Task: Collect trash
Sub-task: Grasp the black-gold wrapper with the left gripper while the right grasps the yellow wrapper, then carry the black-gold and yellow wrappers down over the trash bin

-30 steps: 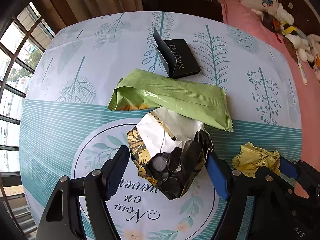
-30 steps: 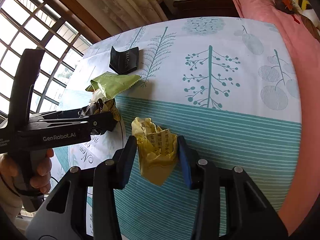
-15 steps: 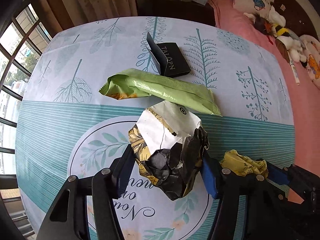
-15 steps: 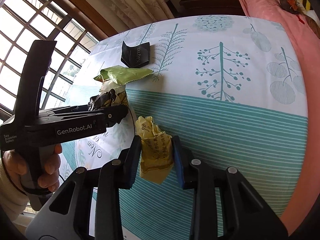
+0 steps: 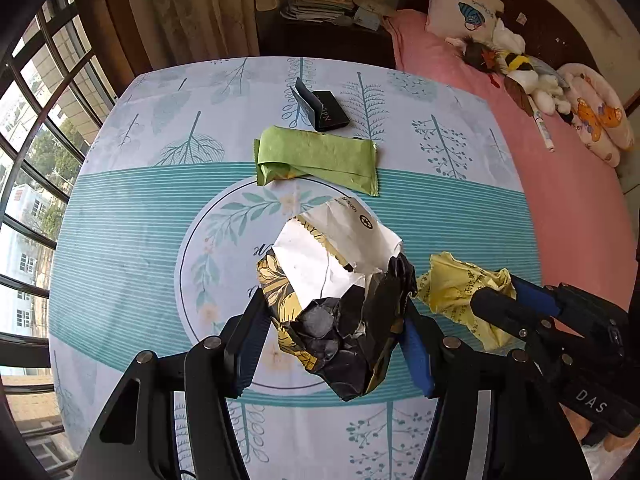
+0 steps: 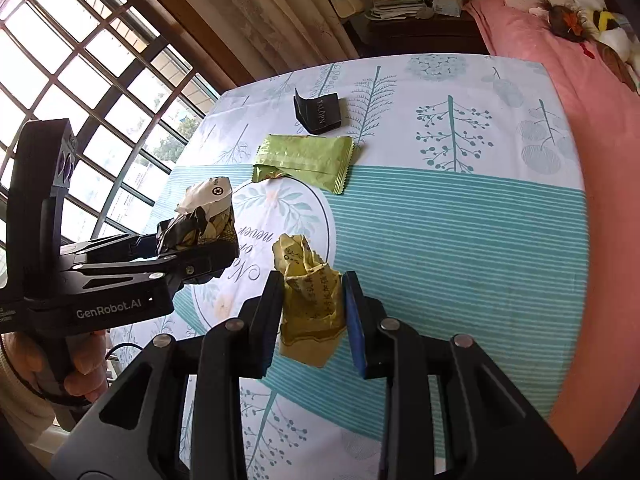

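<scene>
While the left gripper (image 5: 334,332) clamps its jaws on a crumpled black, gold and white bag (image 5: 340,280) above the worktop (image 5: 132,216), the right gripper (image 6: 312,316) pinches a crumpled yellow wrapper (image 6: 310,296) beside it. Beyond them, a green wrapper (image 5: 320,158) and a black box (image 5: 324,110) lie on the worktop.

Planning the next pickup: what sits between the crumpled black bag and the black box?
The green wrapper lies flat between the black bag and black box, clearest in the left wrist view.
</scene>
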Tool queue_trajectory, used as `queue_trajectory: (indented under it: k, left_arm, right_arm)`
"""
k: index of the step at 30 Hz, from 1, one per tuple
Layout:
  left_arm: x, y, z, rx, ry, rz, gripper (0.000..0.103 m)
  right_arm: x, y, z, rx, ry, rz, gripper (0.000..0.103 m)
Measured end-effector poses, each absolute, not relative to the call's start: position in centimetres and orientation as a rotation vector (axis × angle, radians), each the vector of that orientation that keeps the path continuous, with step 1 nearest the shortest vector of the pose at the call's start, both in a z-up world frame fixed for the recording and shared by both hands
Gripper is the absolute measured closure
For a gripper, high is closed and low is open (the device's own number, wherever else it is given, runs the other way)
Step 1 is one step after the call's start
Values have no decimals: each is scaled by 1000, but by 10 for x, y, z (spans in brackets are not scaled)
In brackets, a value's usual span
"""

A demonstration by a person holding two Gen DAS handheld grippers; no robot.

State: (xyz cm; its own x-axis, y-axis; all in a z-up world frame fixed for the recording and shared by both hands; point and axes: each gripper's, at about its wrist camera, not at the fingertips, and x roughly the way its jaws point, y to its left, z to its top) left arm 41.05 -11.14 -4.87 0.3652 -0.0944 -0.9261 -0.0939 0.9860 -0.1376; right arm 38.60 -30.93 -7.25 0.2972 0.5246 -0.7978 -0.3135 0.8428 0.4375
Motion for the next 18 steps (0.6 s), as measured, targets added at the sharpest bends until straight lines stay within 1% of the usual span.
queue_trajectory:
  k: [8,18]
  left_arm:
    - [297,-96,3,-164,1126,-86,42]
    - [156,-55,41,-94,1019,-225,42]
  right_arm:
    - [306,-299,-29,198,1089,531,77]
    - [174,-268,25,260,983,422,77]
